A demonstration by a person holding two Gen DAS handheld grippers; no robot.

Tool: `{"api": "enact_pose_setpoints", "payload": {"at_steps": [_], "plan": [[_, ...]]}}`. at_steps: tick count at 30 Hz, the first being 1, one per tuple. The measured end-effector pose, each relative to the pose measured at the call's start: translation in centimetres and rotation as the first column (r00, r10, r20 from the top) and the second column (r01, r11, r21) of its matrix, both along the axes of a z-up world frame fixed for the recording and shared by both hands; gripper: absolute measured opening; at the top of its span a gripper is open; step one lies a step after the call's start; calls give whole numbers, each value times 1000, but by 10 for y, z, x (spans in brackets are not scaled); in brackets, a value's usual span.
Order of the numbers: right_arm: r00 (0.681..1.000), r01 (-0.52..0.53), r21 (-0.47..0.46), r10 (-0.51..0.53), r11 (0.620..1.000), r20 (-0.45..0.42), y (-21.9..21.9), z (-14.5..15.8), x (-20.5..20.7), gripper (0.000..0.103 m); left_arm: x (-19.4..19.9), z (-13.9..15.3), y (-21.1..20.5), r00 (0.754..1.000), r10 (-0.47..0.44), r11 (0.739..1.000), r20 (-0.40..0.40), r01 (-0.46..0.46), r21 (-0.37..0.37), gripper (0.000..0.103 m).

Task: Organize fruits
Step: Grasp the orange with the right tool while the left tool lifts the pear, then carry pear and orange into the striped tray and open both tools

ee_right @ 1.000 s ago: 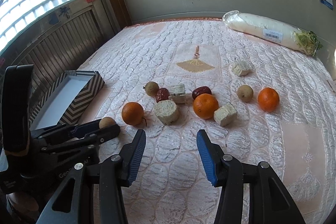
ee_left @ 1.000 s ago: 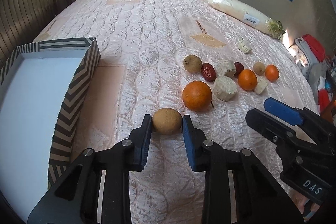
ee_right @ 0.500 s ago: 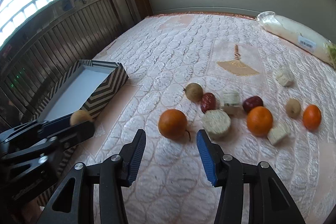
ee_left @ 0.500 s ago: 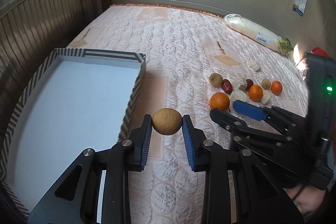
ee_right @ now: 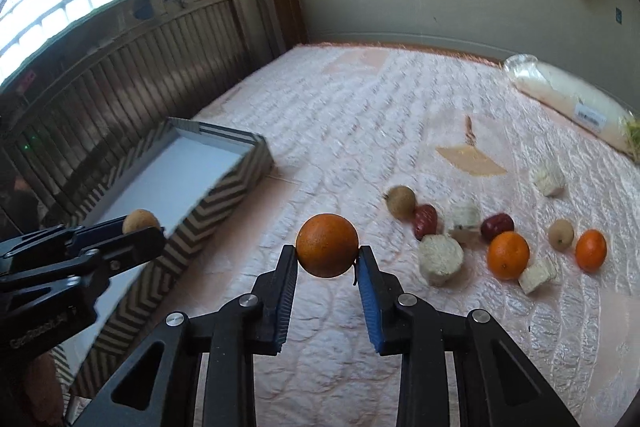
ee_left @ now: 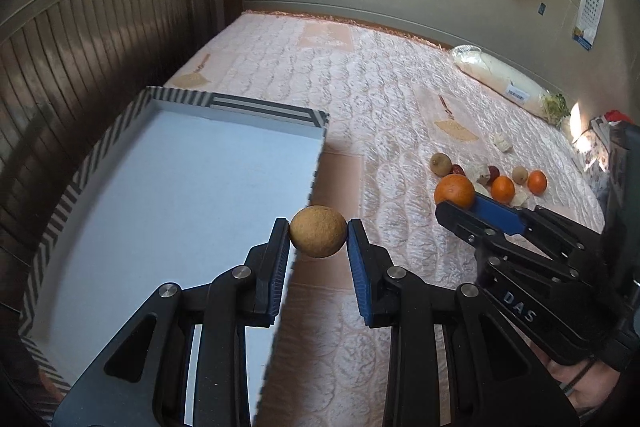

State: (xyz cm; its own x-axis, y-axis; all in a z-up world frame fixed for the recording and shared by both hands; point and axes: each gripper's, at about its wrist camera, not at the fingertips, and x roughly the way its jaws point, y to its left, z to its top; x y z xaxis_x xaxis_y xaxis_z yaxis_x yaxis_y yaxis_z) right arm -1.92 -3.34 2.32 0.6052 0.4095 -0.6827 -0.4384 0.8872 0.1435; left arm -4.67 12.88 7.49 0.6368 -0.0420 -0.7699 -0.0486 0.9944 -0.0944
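Note:
My left gripper [ee_left: 318, 239] is shut on a round brown fruit [ee_left: 318, 237] and holds it in the air at the near right edge of the striped box [ee_left: 264, 111]. It also shows in the right wrist view [ee_right: 140, 221]. My right gripper [ee_right: 327, 259] is shut on a large orange [ee_right: 327, 245], lifted above the bedspread; the orange shows in the left wrist view too [ee_left: 454, 190]. The box [ee_right: 224, 139] has a bare white floor.
On the pink quilted bed lie two small oranges [ee_right: 508, 254] [ee_right: 591, 250], two red dates [ee_right: 425, 221], brown fruits [ee_right: 401, 201], and several pale chunks [ee_right: 440, 261]. A wrapped white bundle [ee_right: 572, 105] lies by the far wall. Wooden panelling runs along the left.
My left gripper carried the brown fruit up and left to the box edge. My right gripper moved in, closed on the large orange and lifted it.

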Motion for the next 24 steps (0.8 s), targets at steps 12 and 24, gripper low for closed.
{"api": "enact_pose_setpoints", "payload": {"at_steps": [12, 24], "plan": [[987, -151, 1, 151, 989, 64, 66, 30, -12, 29, 12, 4, 55, 991, 136, 989, -13, -135, 51, 29], [971, -235, -65, 238, 970, 32, 120, 15, 17, 29, 44, -31, 86, 971, 212, 977, -115, -207, 49, 28]]}}
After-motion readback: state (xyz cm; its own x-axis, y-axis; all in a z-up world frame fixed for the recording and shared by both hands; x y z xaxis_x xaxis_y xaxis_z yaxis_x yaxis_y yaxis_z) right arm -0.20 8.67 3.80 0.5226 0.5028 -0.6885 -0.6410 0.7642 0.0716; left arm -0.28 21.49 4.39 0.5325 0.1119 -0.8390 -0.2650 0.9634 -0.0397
